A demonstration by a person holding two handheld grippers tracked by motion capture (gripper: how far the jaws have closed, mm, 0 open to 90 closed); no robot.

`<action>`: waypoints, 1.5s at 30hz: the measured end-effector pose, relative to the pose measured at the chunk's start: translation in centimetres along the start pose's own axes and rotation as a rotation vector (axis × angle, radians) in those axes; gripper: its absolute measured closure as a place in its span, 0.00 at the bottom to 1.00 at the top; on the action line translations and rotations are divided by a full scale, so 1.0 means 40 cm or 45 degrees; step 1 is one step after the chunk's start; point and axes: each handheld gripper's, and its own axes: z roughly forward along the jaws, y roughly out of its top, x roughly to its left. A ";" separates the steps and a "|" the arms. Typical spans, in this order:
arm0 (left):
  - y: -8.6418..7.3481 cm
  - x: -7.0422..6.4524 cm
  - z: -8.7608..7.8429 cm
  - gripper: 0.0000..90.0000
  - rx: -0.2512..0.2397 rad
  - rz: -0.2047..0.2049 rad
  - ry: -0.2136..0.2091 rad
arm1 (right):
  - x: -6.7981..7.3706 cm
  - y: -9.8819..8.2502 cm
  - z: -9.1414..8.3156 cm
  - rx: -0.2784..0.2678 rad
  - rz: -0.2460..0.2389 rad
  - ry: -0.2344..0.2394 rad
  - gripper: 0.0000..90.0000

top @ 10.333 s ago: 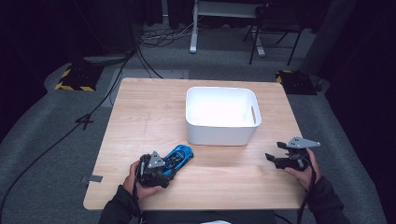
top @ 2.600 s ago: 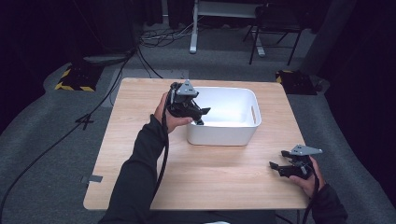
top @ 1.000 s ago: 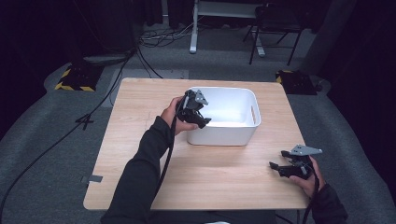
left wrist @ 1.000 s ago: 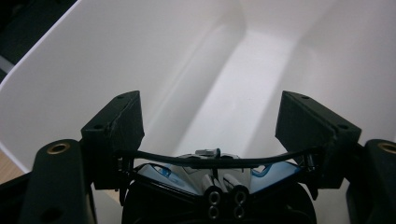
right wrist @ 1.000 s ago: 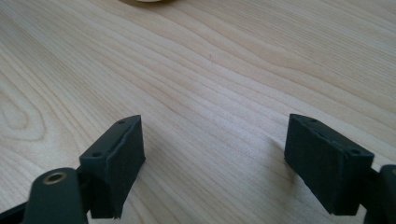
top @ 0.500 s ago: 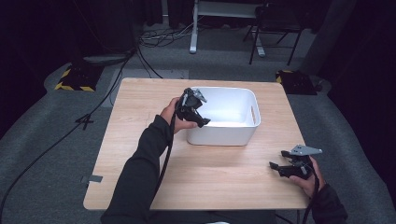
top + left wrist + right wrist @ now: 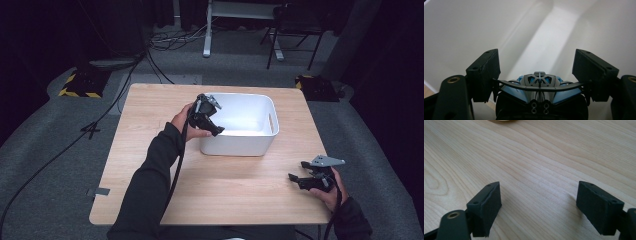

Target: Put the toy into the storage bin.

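A blue and grey toy race car (image 7: 539,87) sits between the jaws of my left gripper (image 7: 541,67), rear wing towards the camera, its sides touching both pads. The left gripper (image 7: 212,125) is shut on the car and hangs over the left end of the white plastic bin (image 7: 260,140), pointing down into it. Beyond the car are the bin's white walls and floor (image 7: 474,30). My right gripper (image 7: 296,178) rests low at the table's front right, open, with bare wood between its pads (image 7: 539,205).
The light wooden table (image 7: 235,185) carries the bin at its back middle. On the grey floor around it lie black cables (image 7: 90,130). A chair (image 7: 292,30) and a desk frame stand behind the table.
Ten seconds ago the left gripper was at the car on the table's front left. It has since carried the car up to the bin and edged right over the bin's left end. The right gripper has stayed put.
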 end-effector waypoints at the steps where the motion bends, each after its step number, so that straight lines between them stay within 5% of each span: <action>1: 0.000 0.000 0.000 0.24 0.000 0.000 0.000 | 0.000 0.000 0.000 0.000 0.000 0.000 0.22; 7: -0.004 0.001 -0.004 0.23 -0.025 -0.012 0.012 | 0.000 0.000 0.000 -0.002 0.003 -0.002 0.22; 8: -0.009 -0.003 -0.006 0.23 -0.024 -0.048 0.006 | 0.000 0.000 0.000 0.000 0.000 -0.001 0.22; 16: -0.019 0.000 -0.015 0.23 -0.098 -0.034 0.003 | 0.000 0.000 0.000 -0.001 0.002 -0.001 0.22; 20: -0.024 -0.006 -0.015 0.23 -0.157 -0.102 0.002 | 0.000 0.000 0.000 0.000 0.000 -0.001 0.22; 25: -0.032 -0.007 -0.023 0.23 -0.197 -0.118 0.019 | 0.000 0.000 0.000 -0.001 0.002 0.001 0.22; 33: -0.041 -0.005 -0.043 0.24 -0.277 -0.116 0.031 | 0.000 0.000 0.000 0.000 -0.001 -0.001 0.22; 45: -0.045 -0.006 -0.046 0.25 -0.288 -0.112 0.067 | 0.000 0.000 0.000 0.000 0.001 -0.001 0.22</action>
